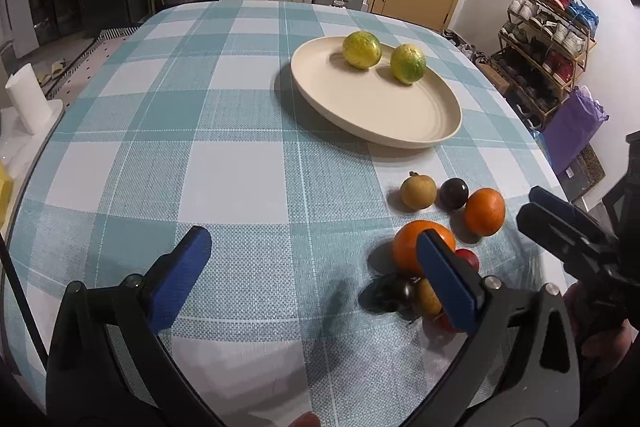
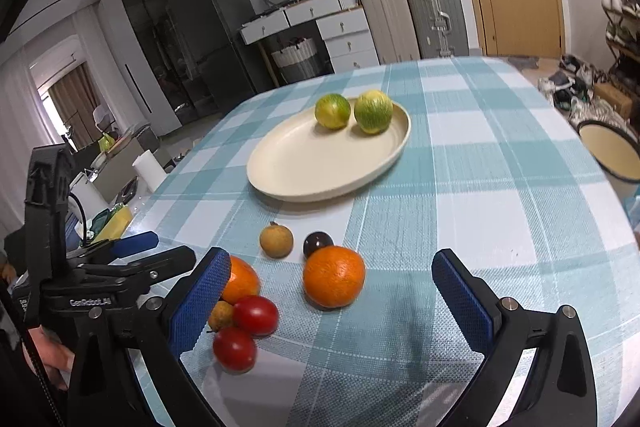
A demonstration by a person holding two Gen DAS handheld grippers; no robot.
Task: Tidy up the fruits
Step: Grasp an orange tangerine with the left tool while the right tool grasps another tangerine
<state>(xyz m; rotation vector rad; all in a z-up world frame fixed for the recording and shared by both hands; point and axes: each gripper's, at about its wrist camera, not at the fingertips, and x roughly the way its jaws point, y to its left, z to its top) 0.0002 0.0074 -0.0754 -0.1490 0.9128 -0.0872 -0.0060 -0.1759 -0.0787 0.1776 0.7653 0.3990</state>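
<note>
Hovering over loose fruit — both grippers empty, jaws wide.

Left gripper and right gripper hold nothing; two limes lie on the plate; oranges, tomatoes and small fruits lie unsorted on the cloth — mostly undone.

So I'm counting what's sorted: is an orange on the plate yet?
No, the plate holds only two green-yellow fruits; both oranges sit on the tablecloth.
</note>
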